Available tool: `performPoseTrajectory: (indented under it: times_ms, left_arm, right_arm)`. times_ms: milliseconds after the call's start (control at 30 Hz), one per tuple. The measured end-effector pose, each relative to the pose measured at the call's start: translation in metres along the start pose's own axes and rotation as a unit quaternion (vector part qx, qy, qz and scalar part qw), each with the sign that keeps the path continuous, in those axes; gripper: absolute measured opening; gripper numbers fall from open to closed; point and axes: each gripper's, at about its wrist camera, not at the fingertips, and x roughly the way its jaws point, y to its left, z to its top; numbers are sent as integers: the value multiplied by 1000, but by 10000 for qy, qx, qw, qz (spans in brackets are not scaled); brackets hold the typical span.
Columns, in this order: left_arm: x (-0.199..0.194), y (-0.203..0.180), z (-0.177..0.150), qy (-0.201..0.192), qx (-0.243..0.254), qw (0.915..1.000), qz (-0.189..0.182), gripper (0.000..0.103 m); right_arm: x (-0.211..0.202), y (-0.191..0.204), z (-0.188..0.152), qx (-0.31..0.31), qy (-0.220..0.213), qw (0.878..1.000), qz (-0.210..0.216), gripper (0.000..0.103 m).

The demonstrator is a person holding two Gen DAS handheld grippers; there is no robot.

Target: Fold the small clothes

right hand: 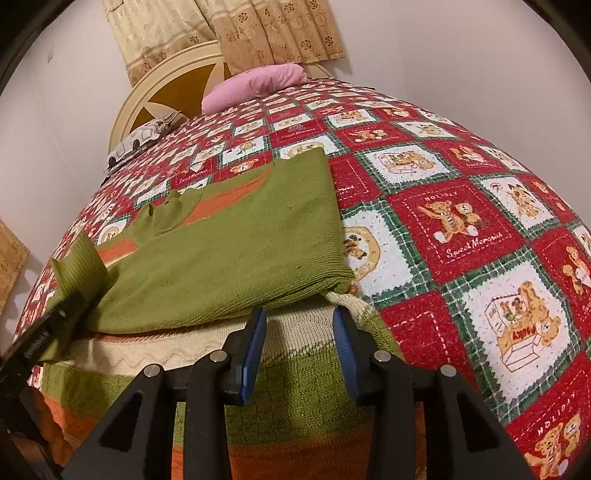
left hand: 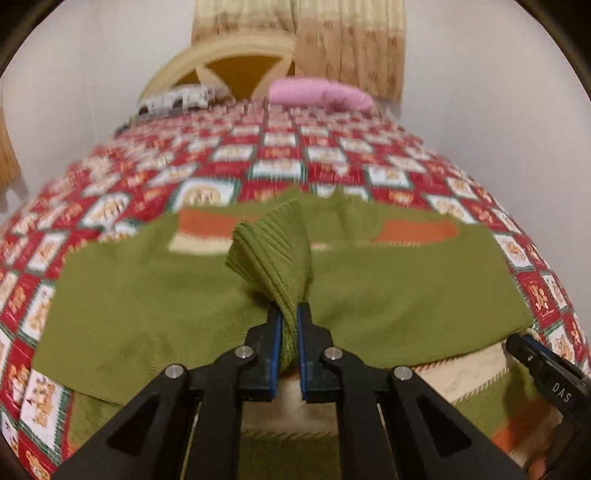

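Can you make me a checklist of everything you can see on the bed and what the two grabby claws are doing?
Surface: bed quilt, red and white squares with teddy bears.
Job's things: green sweater with orange and cream stripes, spread on the quilt and partly folded over itself.
Clutter: pink pillow and a patterned pillow near the headboard.
Grippers: left gripper shut on a ribbed green part of the sweater, lifting it; right gripper open, over the sweater's cream stripe, holding nothing.
Cables: nothing seen.
Surroundings: cream headboard, beige flowered curtain, plain wall.
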Motion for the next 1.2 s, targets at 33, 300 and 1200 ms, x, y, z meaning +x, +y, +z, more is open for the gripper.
performPoseTrajectory:
  times_ms: [33, 300, 1200]
  left_arm:
    - [1, 4, 1, 125, -42, 9999, -54, 12]
    - [-53, 58, -30, 85, -350, 9987, -347, 79]
    - [-55, 153, -84, -214, -2399, 9692, -521, 91]
  right_arm:
    - [0, -1, 0, -2, 0, 10000, 0, 39]
    - [-3, -3, 0, 64, -69, 9999, 39, 39]
    - [-1, 224, 21, -2316, -341, 9714, 398, 16]
